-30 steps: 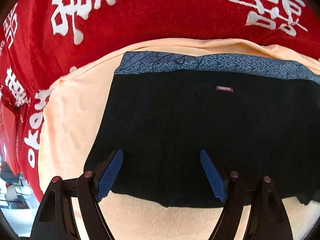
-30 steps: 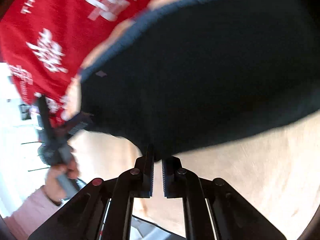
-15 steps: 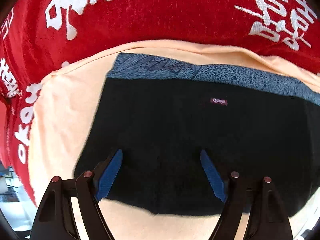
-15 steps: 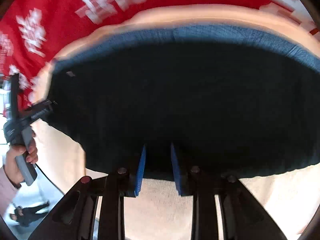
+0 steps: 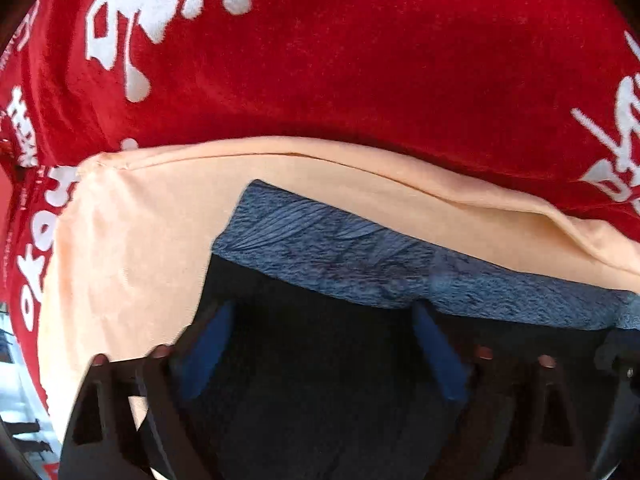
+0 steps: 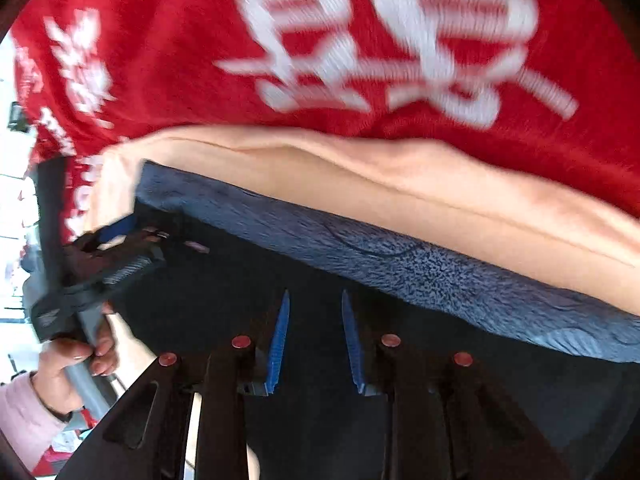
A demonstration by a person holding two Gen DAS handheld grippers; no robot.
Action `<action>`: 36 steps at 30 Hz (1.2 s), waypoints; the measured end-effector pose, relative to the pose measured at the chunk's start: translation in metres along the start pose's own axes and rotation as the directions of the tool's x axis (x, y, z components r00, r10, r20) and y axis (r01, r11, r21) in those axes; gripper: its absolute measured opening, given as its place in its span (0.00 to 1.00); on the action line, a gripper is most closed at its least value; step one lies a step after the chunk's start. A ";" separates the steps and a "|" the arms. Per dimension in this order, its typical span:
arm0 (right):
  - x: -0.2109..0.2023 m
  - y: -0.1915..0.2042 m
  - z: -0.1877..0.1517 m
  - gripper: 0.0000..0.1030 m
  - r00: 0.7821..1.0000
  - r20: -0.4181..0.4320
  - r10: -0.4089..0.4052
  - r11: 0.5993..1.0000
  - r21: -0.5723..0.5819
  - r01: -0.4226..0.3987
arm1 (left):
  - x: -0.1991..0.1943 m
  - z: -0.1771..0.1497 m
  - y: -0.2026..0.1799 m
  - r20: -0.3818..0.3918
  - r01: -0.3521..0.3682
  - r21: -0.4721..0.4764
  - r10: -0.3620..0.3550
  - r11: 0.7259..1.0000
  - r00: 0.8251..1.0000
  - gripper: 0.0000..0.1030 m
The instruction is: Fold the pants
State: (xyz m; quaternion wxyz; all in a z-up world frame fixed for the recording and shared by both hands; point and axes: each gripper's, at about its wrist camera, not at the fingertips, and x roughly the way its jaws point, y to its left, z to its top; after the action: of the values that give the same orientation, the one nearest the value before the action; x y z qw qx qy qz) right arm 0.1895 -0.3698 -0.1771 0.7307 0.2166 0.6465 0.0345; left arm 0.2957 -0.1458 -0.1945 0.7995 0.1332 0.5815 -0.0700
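Observation:
Black pants [image 5: 320, 380] with a blue-grey knit waistband [image 5: 360, 264] lie folded on a peach cloth [image 5: 132, 240]. My left gripper [image 5: 320, 316] is open and sits over the black fabric just short of the waistband, near the pants' left edge. My right gripper [image 6: 314, 304] is open by a narrow gap, over the black fabric [image 6: 440, 360] below the waistband [image 6: 400, 264]. In the right wrist view the left gripper [image 6: 120, 240] shows at the pants' left corner, held by a hand [image 6: 72, 364].
A red cloth with white characters [image 5: 360, 60] covers the table beyond the peach cloth; it also shows in the right wrist view [image 6: 360, 40]. The peach cloth's far hem [image 6: 360, 160] lies just past the waistband. A bright room shows at the far left edge.
Both grippers moved forward over the pants toward the waistband. The right gripper, shut a second ago, has opened by a narrow gap. The left stayed open.

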 end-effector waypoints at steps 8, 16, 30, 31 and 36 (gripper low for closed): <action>-0.048 -0.023 -0.017 0.66 0.992 0.112 -0.062 0.996 0.067 0.055 | -0.045 -0.019 0.002 -0.032 0.014 0.023 -0.014 1.000 0.999 0.91; -0.106 -0.055 -0.114 0.72 0.995 0.022 -0.102 0.983 0.156 0.097 | -0.114 -0.053 -0.021 -0.085 0.084 0.089 -0.076 0.992 0.993 0.91; -0.202 -0.027 -0.205 0.76 0.989 0.035 -0.143 0.952 0.278 0.128 | -0.240 -0.134 -0.049 -0.169 0.208 0.225 -0.172 0.952 0.971 0.91; -0.211 -0.023 -0.205 0.76 0.988 0.045 -0.146 0.951 0.281 0.128 | -0.246 -0.134 -0.048 -0.166 0.215 0.249 -0.177 0.944 0.970 0.91; -0.252 -0.016 -0.190 0.76 0.978 0.108 -0.179 0.954 0.264 0.145 | -0.282 -0.121 -0.023 -0.108 0.143 0.383 -0.110 0.913 0.988 0.91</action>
State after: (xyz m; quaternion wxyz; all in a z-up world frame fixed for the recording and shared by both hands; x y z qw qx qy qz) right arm -0.0371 -0.4155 0.0382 0.7379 0.2566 0.6120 -0.1232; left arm 0.0905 -0.1440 0.0351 0.7257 0.2543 0.5965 -0.2300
